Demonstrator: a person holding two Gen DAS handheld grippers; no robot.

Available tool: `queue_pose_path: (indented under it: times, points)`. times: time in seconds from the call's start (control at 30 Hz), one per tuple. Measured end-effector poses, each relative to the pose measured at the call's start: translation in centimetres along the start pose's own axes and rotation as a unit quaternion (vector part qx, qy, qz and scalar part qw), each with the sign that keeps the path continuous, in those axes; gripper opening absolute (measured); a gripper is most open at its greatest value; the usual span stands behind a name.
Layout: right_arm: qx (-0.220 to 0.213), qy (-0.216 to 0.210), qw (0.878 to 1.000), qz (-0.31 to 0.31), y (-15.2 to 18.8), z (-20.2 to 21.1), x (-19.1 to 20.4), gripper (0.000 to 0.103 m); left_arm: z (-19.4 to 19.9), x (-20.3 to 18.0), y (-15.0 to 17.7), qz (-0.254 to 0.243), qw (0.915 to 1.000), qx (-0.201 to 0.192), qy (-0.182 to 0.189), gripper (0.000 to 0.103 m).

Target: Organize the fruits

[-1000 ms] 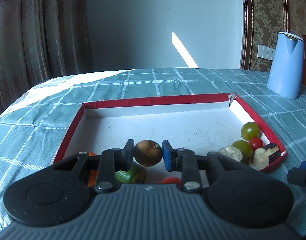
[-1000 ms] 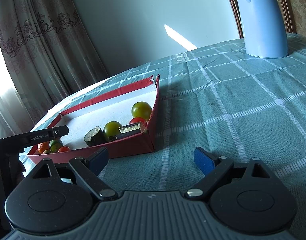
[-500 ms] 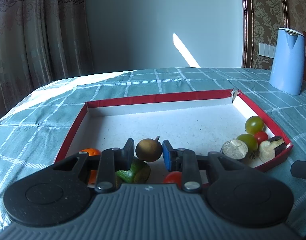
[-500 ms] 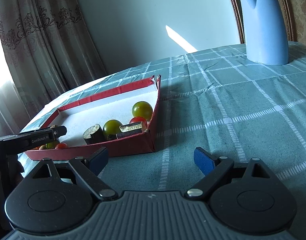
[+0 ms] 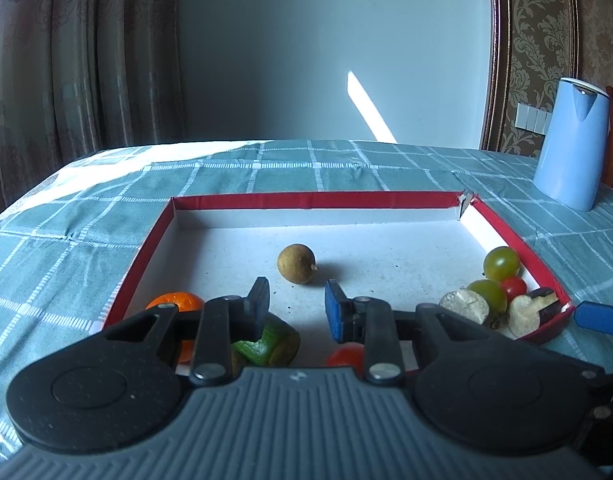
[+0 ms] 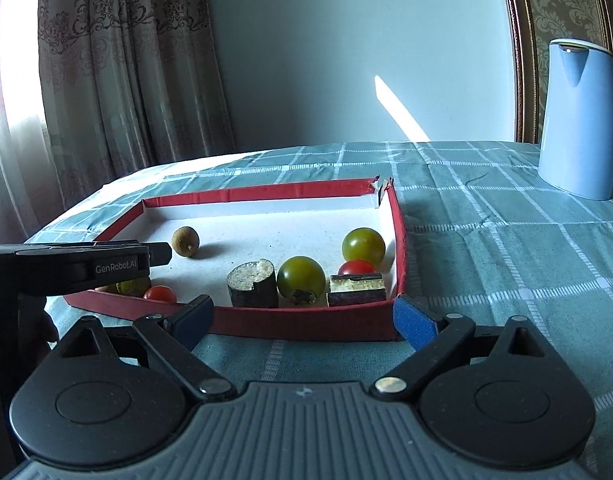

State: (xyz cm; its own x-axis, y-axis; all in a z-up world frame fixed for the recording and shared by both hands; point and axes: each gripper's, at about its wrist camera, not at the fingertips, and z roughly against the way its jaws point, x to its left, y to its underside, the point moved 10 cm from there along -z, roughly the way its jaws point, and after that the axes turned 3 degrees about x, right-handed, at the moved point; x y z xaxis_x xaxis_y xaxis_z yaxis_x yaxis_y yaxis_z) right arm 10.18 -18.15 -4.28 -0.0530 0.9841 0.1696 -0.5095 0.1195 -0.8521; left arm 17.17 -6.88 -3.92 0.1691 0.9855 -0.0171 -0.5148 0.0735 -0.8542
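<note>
A red-rimmed white tray (image 5: 318, 200) (image 6: 266, 192) lies on the checked cloth. A brown round fruit (image 5: 296, 263) (image 6: 185, 241) rests free on the tray floor. My left gripper (image 5: 296, 306) is open and empty just behind it, above an orange (image 5: 174, 302), a green piece (image 5: 266, 342) and a red tomato (image 5: 346, 356). At the tray's right end lie green tomatoes (image 5: 501, 264) (image 6: 363, 245), a red tomato (image 6: 356, 267) and cut eggplant pieces (image 6: 252, 284). My right gripper (image 6: 302, 316) is open and empty before the tray's near rim.
A blue kettle (image 5: 570, 144) (image 6: 578, 120) stands on the table at the far right. Curtains hang at the left and a wall stands behind the table. The left gripper's finger (image 6: 86, 264) shows at the left of the right wrist view.
My left gripper has let go of the brown fruit and drawn back; the fruit now lies on the tray floor. My right gripper has turned left toward the tray.
</note>
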Motion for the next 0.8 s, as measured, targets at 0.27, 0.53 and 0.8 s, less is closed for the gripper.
queue_pose_path:
  times: [0.27,0.53,0.8]
  points:
    - [0.029,-0.001,1.000,0.001,0.8,-0.7,0.2,0.097,0.4,0.1,0.0,0.003,1.0000,-0.003,0.000,0.028]
    - [0.048,0.004,0.999,-0.008,1.2,-1.3,0.0,0.097,1.2,0.0,0.3,0.003,0.9999,-0.010,-0.004,0.028]
    - [0.061,0.015,0.998,0.000,1.5,-1.8,0.1,0.097,2.9,0.1,1.4,0.005,0.9997,-0.019,-0.015,0.043]
